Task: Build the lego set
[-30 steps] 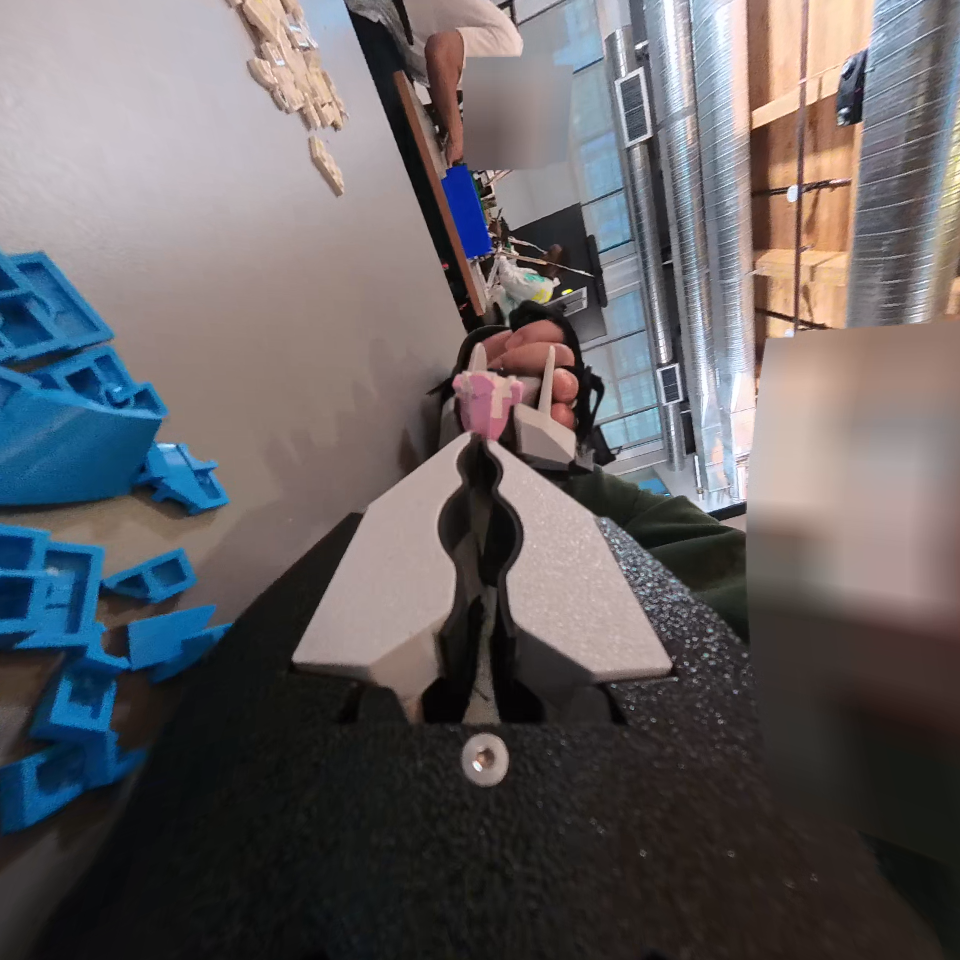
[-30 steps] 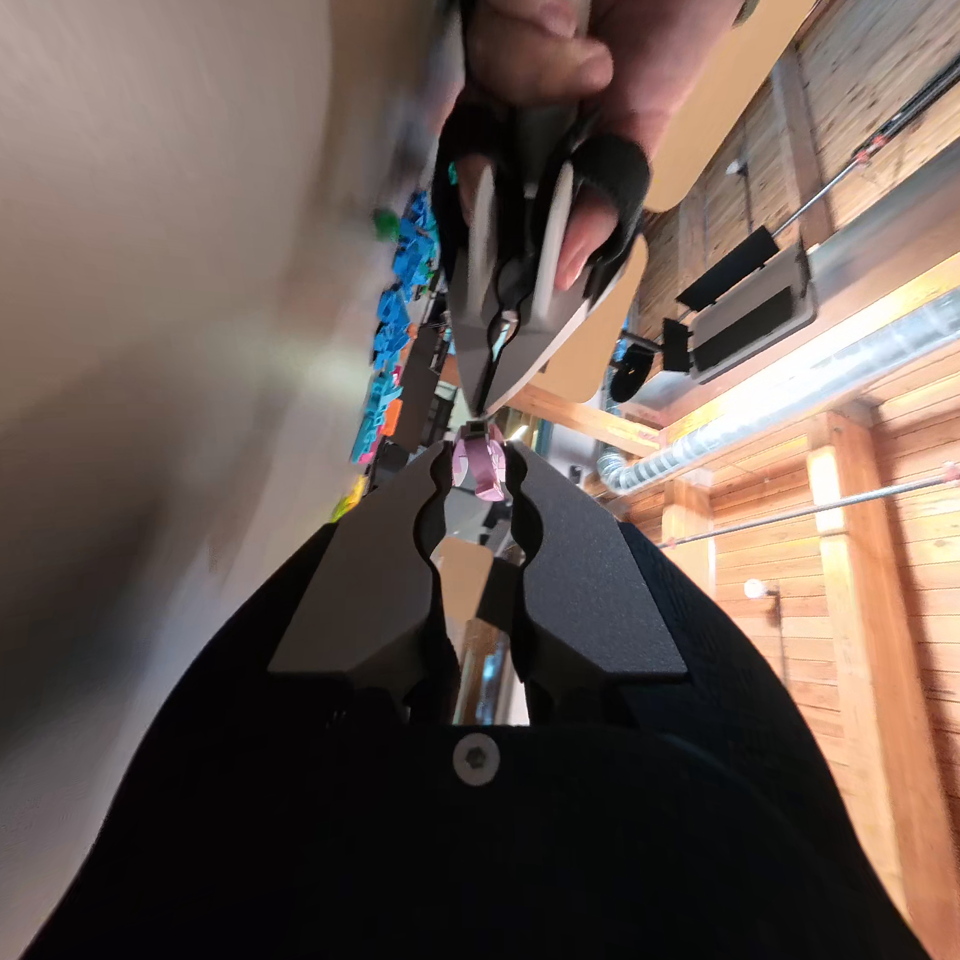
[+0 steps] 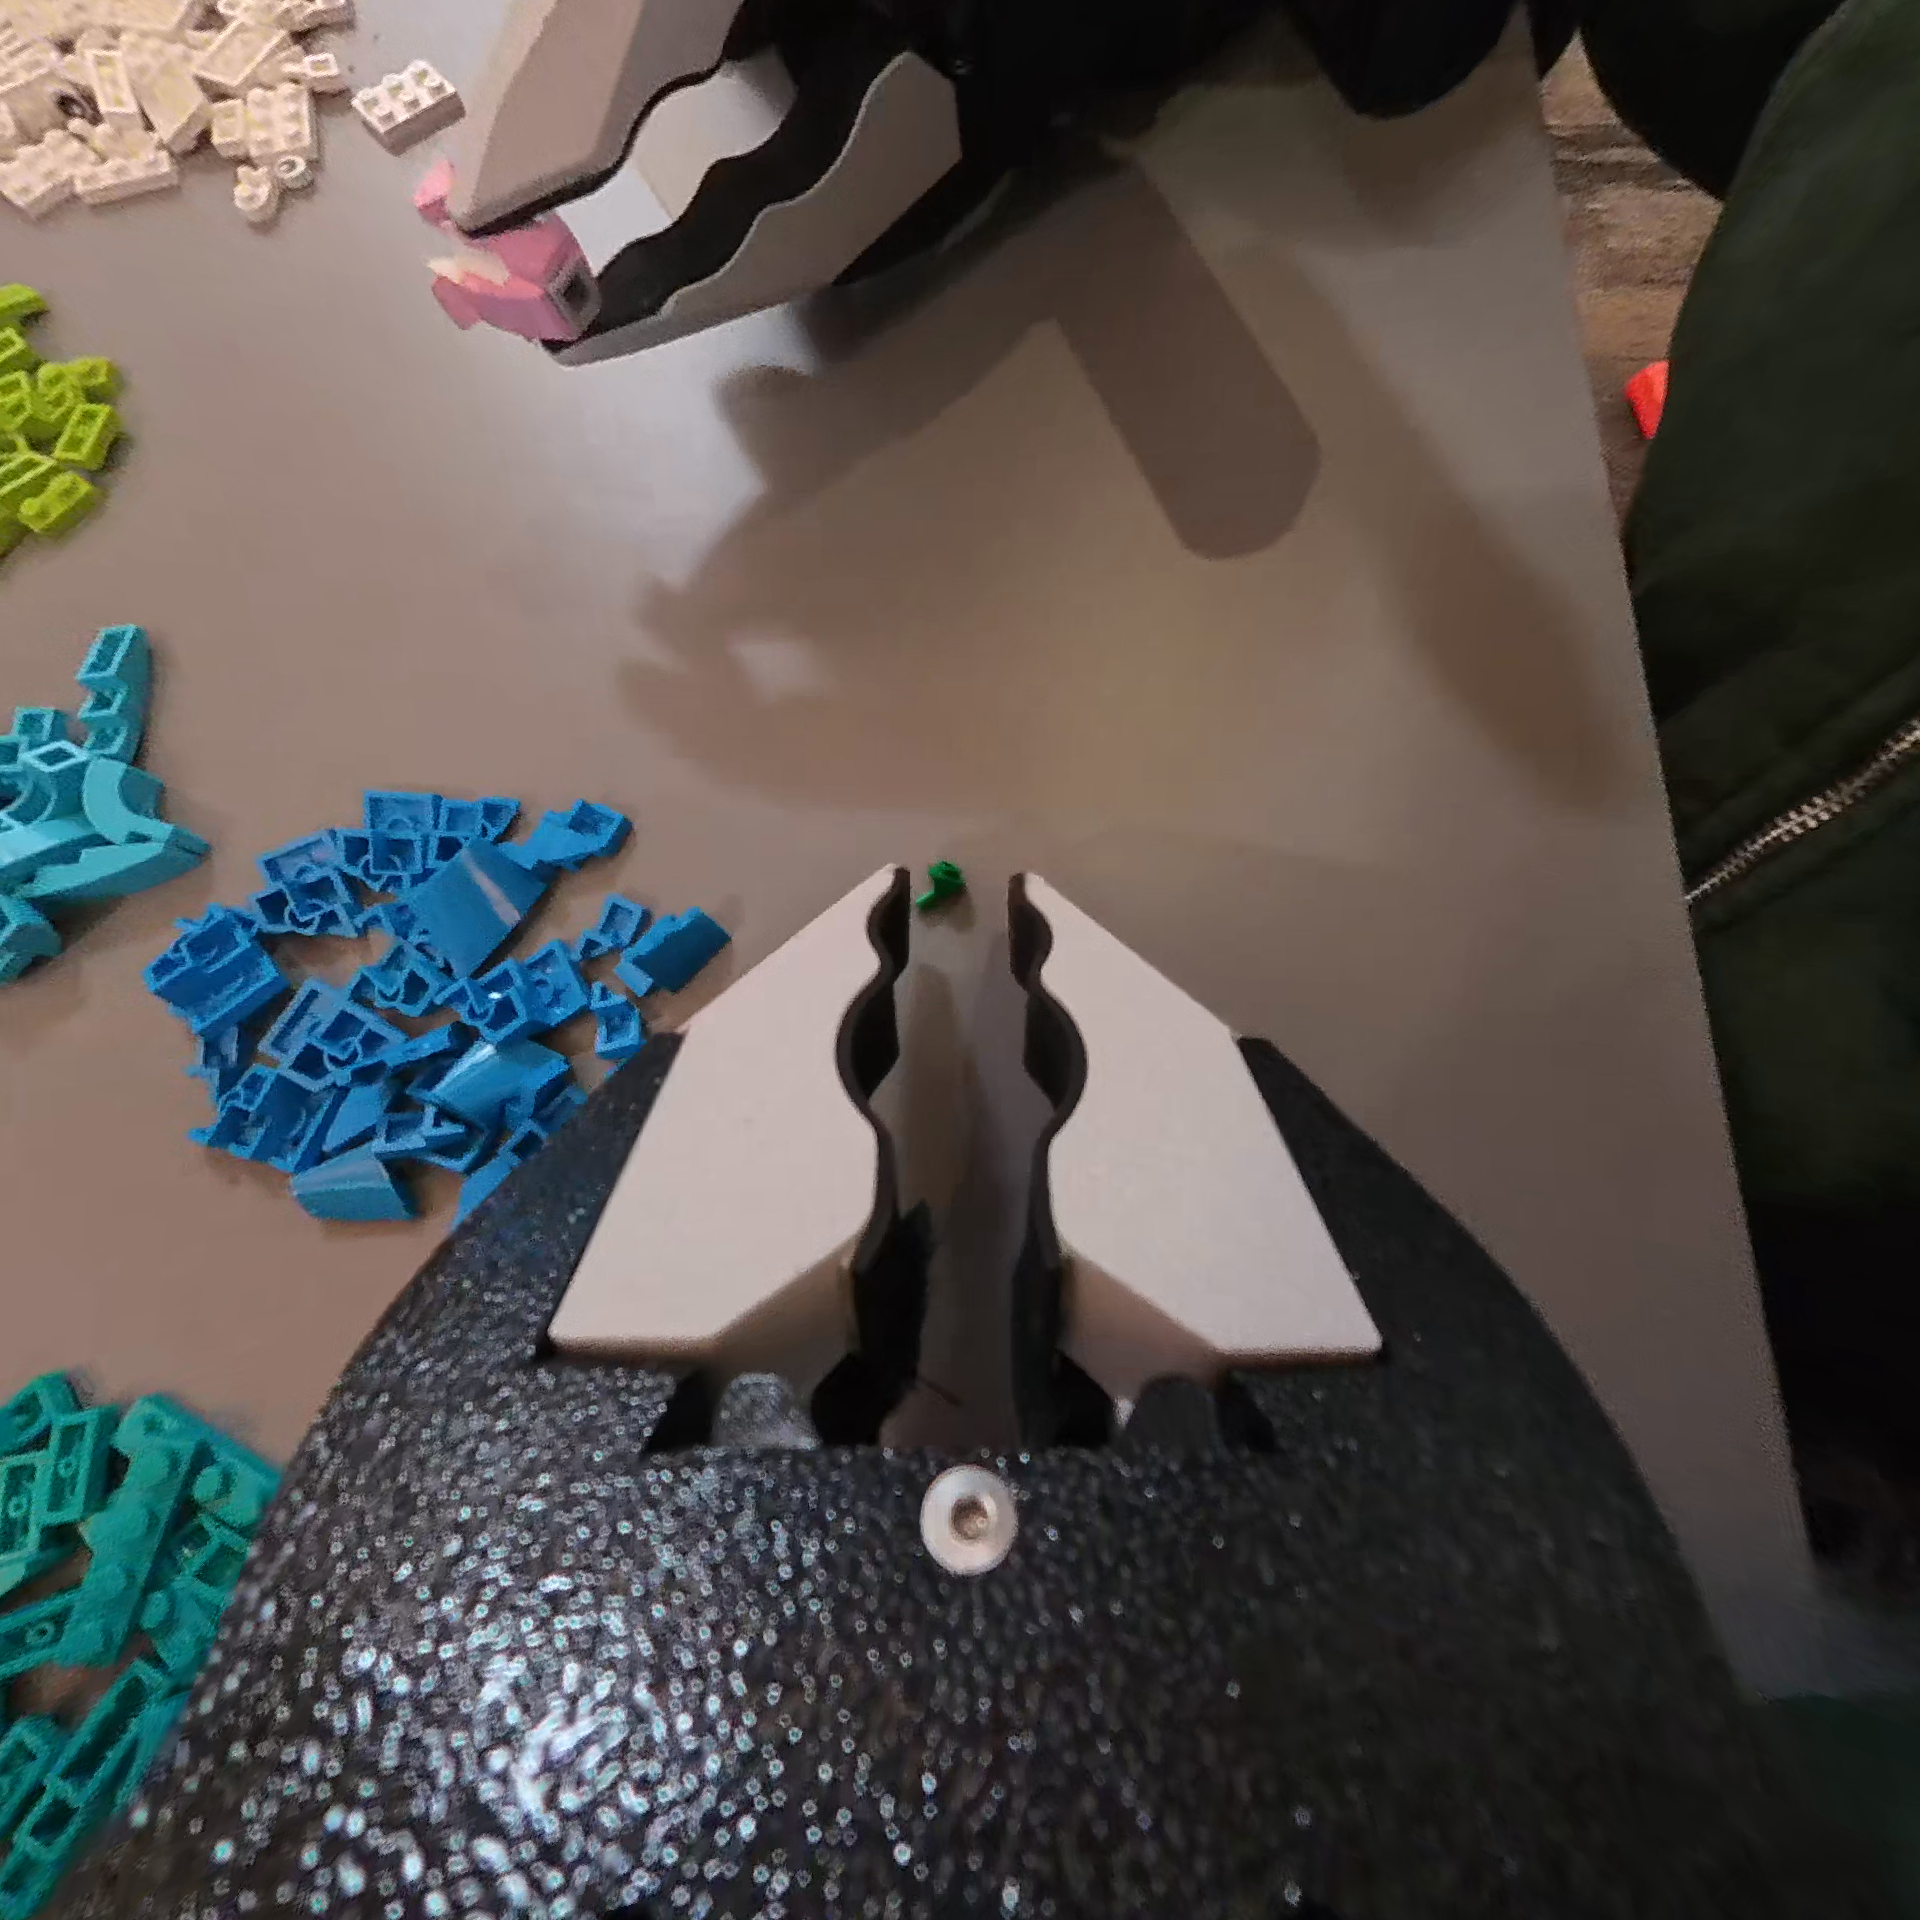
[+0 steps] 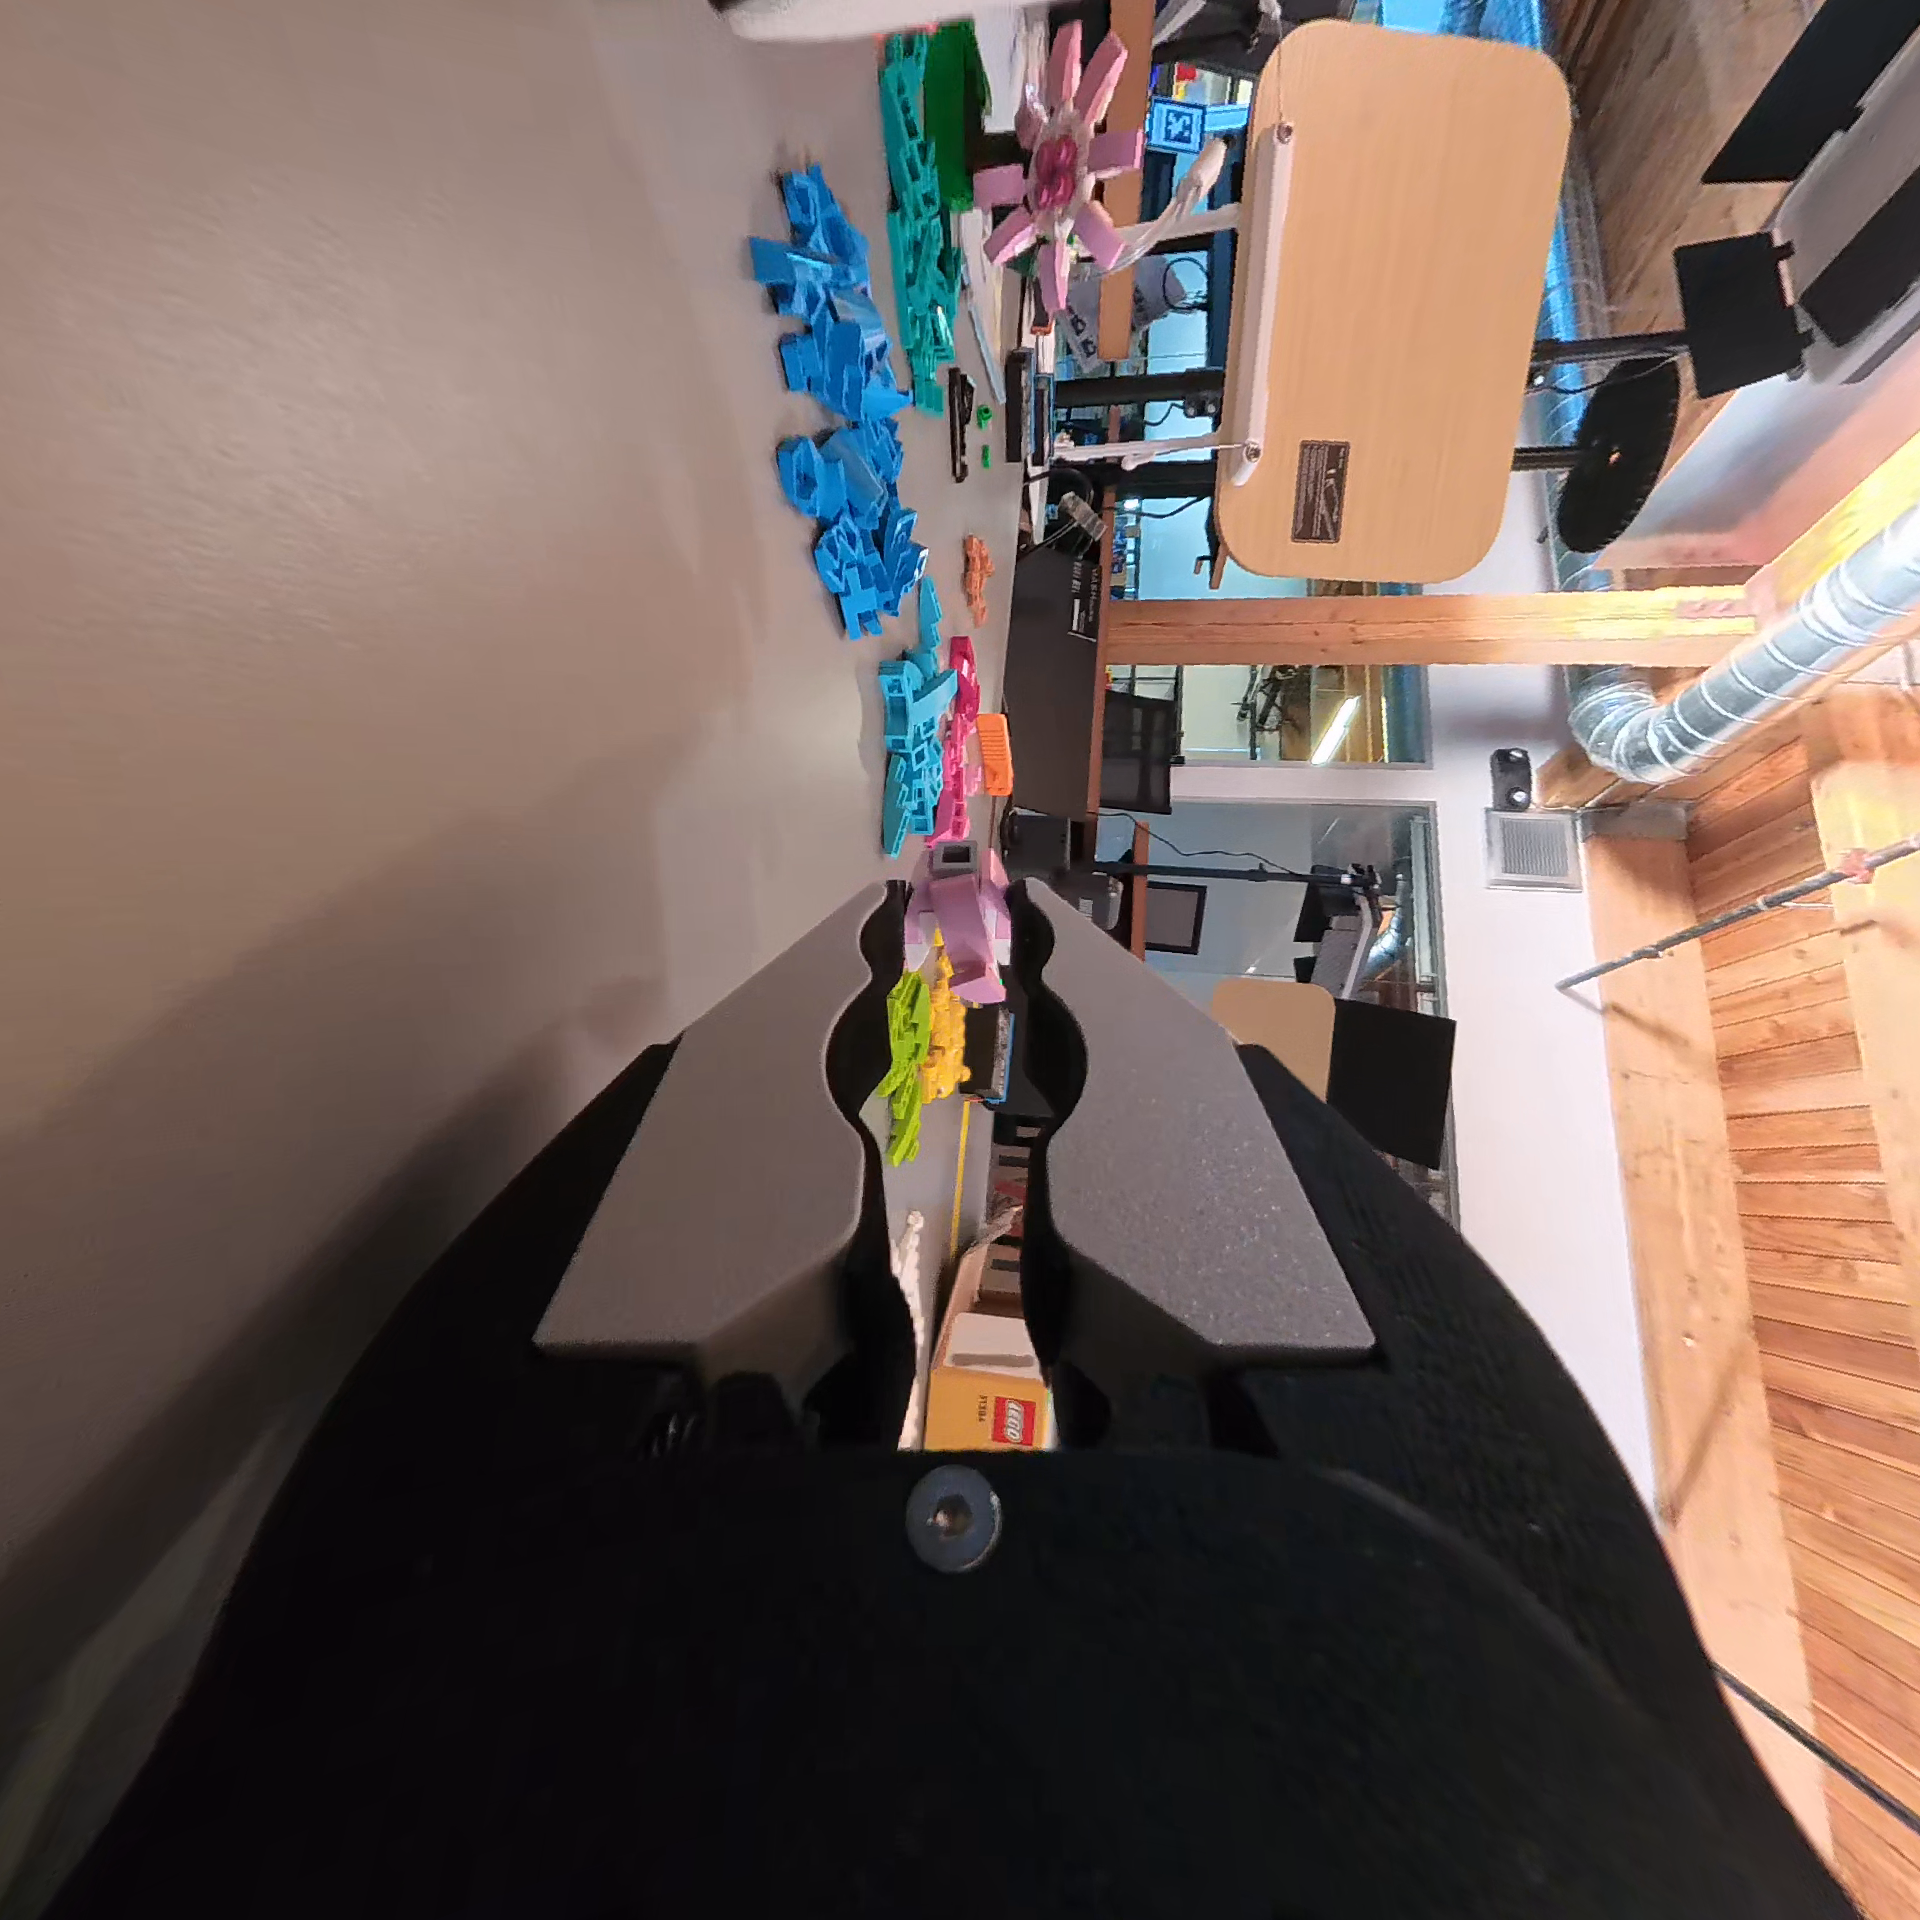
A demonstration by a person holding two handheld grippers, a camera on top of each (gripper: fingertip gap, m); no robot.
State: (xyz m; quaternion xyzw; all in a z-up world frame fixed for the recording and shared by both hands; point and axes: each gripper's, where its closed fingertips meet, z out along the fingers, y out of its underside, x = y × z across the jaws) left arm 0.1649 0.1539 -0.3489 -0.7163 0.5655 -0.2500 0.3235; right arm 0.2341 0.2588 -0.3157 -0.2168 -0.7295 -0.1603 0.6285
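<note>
In the left wrist view, loose bricks lie sorted by colour along the left of the grey table [image 3: 1039, 644]: white bricks [image 3: 156, 94] at the far left corner, lime pieces [image 3: 52, 436] below them, light-blue curved parts [image 3: 73, 810], a royal-blue pile [image 3: 416, 1018] nearer the middle, and teal pieces [image 3: 94, 1538] nearest the camera. The left gripper [image 3: 956, 883] hangs over the table with its fingers a narrow gap apart and nothing between them; a tiny green piece [image 3: 940, 885] lies on the table just beyond the tips. To the far right of the white bricks, the right gripper [image 3: 520, 281] is clamped on a small pink sub-assembly [image 3: 509, 286], held above the table.

In the right wrist view that pink sub-assembly [image 4: 961, 925] sits between the fingertips, and a finished pink flower [image 4: 1060, 177] stands far off.

Judging by the big unsorted-into-model piles, most of the build remains; one flower looks done and a second small pink part is under way.
</note>
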